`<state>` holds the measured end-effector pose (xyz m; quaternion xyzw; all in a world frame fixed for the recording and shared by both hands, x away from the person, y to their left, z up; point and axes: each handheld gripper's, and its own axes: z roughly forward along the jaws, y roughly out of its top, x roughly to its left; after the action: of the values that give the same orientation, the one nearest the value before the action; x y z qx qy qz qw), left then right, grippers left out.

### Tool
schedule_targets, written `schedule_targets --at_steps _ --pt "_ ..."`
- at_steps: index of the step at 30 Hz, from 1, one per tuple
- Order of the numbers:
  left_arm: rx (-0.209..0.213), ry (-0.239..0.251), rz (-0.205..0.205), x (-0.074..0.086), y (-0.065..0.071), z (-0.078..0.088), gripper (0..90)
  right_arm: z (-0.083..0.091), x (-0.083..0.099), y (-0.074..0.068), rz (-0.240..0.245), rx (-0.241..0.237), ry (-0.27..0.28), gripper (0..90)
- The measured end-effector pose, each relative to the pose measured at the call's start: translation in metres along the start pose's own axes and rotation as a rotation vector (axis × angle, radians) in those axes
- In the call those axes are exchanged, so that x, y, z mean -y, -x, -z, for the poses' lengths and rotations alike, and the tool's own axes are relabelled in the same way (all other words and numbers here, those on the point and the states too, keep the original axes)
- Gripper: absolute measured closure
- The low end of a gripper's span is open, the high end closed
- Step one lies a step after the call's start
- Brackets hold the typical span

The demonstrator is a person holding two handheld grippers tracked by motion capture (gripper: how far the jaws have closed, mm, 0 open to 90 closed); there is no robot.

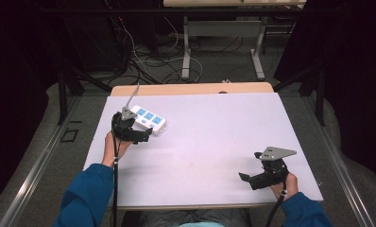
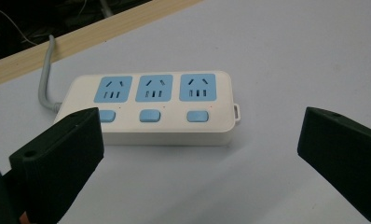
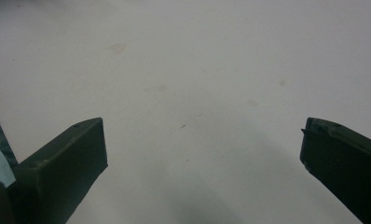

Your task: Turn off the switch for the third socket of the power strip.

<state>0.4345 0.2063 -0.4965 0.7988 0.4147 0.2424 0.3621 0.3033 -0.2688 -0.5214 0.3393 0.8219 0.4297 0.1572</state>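
Your left gripper (image 2: 200, 154) sits spread wide just beside the white power strip (image 2: 146, 107), your right gripper (image 3: 202, 163) spread over bare table (image 1: 214, 142).

No word, brand, number or sign can be read anywhere. The white plastic power strip (image 2: 148, 108) with three blue socket faces carries no legible print in the left gripper view: its sockets show only slots, and the three blue oval buttons below them are blank. Tiny red dots sit beside those buttons, too small to tell as marks or lights. In the high view the same strip (image 1: 149, 120) is far too small for any lettering.
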Motion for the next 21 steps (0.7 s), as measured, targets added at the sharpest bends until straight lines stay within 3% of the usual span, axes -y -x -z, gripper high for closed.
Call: schedule_targets --at_steps 21 --pt "-0.011 -0.003 0.028 -0.016 -0.011 -0.018 0.1 0.0 0.0 0.0 0.002 0.0 0.0 0.3"
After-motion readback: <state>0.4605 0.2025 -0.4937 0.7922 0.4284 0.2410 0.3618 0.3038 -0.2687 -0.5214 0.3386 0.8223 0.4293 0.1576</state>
